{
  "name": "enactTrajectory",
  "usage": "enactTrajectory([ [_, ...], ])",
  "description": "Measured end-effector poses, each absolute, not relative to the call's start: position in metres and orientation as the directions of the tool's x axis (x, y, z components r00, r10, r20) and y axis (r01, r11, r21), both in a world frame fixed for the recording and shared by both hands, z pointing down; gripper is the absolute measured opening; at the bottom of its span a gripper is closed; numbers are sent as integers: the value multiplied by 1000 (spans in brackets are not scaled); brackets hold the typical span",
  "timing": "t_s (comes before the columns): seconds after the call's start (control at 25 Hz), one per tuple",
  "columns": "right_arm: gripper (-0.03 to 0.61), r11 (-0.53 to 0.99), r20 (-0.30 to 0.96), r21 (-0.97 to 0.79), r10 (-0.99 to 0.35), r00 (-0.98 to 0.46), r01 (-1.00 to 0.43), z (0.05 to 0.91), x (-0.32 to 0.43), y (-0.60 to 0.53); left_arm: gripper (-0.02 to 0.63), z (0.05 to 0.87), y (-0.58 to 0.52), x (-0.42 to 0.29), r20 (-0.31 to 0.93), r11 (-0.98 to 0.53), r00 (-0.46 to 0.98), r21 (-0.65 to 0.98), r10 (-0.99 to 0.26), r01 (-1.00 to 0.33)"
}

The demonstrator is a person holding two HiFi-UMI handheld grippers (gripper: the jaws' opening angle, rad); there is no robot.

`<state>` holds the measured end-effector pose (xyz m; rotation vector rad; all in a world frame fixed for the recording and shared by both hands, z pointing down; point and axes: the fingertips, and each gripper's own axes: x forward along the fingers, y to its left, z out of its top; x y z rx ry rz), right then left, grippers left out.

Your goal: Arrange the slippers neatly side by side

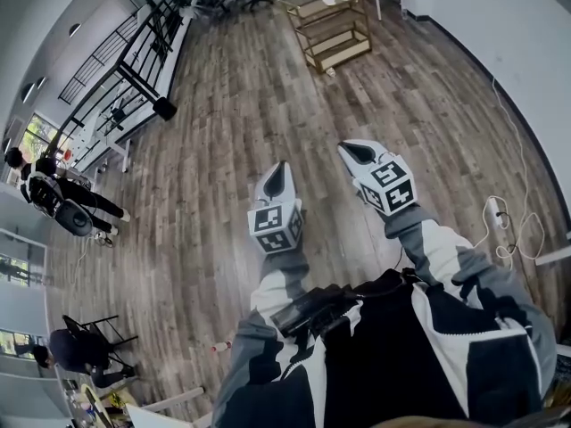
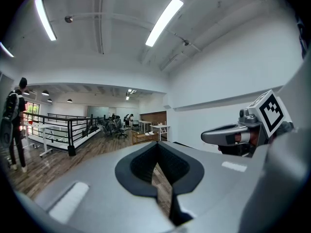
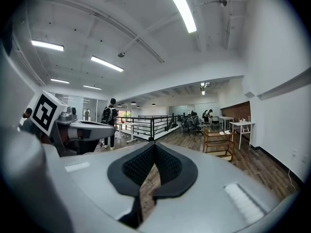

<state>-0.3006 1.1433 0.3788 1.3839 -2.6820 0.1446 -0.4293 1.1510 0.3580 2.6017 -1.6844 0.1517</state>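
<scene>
lighting: bright, even, indoor. sources: ceiling strip lights (image 2: pixel 164 14), long white tubes blown out to pure white in both gripper views; daylight through a window (image 1: pixel 36 136) at the far left of the head view. wood floor (image 1: pixel 268 87): soft sheen, faint shadows only. distortion: strong fisheye in all three views, straight lines bowed, dark vignette at the corners. focus: left gripper (image 2: pixel 156 144) and right gripper (image 3: pixel 154 144) slightly soft close to the lens; background fairly sharp.
</scene>
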Motion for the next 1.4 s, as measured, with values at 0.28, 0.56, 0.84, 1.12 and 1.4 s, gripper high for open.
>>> enactTrajectory([
  [0.28, 5, 586, 150, -32, -798, -584, -809, 380, -297, 1147, 12, 363, 1151, -424, 112, -410, 405, -24, -908, -912],
  [0.56, 5, 571, 151, -37, -808, -570, -820, 385, -284, 1140, 12, 369, 1142, -411, 122, -427, 421, -26, -899, -904],
  [0.84, 5, 544, 160, -30, -825, -542, -838, 389, -276, 1118, 12, 375, 1112, -401, 128, -466, 461, -12, -878, -884],
  [1.12, 5, 501, 166, -22, -851, -498, -865, 392, -271, 1065, 12, 379, 1051, -391, 129, -521, 516, -9, -847, -853],
  [1.4, 5, 464, 166, -20, -872, -460, -886, 388, -287, 1008, 12, 372, 987, -399, 124, -578, 572, -12, -811, -816],
])
